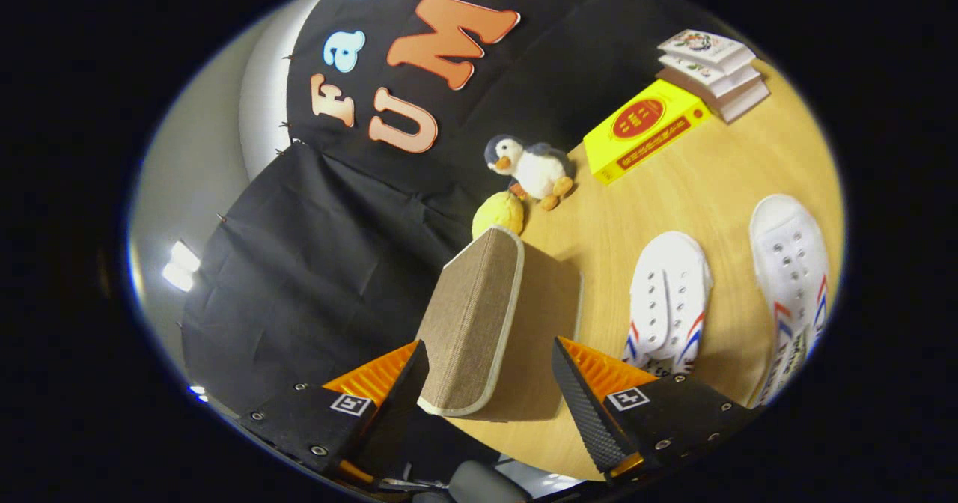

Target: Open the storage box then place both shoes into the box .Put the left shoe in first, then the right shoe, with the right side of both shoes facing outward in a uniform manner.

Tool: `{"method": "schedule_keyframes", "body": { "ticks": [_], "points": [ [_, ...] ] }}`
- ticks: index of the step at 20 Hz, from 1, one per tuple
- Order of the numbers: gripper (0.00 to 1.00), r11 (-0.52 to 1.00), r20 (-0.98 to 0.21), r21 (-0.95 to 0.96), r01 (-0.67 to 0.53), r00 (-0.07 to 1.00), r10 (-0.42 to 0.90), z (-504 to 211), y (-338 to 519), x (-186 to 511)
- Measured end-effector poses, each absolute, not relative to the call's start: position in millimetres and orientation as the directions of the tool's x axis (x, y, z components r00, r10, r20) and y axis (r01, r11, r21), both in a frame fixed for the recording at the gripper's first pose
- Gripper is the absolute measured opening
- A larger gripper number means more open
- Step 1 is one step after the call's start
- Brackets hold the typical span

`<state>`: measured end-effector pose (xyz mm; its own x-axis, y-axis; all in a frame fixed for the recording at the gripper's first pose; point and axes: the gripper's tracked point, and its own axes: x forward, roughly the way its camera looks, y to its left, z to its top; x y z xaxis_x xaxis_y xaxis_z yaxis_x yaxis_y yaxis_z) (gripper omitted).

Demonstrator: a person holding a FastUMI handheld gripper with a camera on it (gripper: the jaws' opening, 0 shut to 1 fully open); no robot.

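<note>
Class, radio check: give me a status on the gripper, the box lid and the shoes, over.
Gripper open, fingers either side of the raised tan fabric box lid. Two white lace-less canvas shoes on the wooden table, not yet boxed. Nothing in the way.

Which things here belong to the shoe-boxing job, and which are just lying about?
Job: storage box, its lid raised between the open fingers of the gripper; near shoe; far shoe.
Lying about: penguin toy; yellow ball; yellow carton; stacked books.
</note>
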<state>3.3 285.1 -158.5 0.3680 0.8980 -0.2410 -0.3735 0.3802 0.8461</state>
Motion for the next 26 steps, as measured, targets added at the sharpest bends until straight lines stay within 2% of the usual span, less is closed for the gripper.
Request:
{"method": "schedule_keyframes", "body": {
  "ticks": [4,12,21,23,25,26],
  "points": [
    [0.98,0.256,-0.184,0.915,-0.311,0.241,0.953,-163.6,322.8,-1.9],
    [0.98,0.177,-0.151,0.959,-0.223,0.127,0.980,-184.0,354.7,-2.0],
    [0.95,0.057,-0.045,0.988,-0.146,0.086,0.995,-169.0,353.4,1.0],
    [0.88,0.073,-0.059,0.986,-0.149,0.099,0.993,-171.3,346.2,3.8],
    [0.75,0.076,-0.058,0.987,-0.142,0.130,0.990,-170.3,336.1,10.4],
    [0.62,0.073,-0.052,0.988,-0.134,0.152,0.987,-169.0,331.3,12.4]
  ]
}}
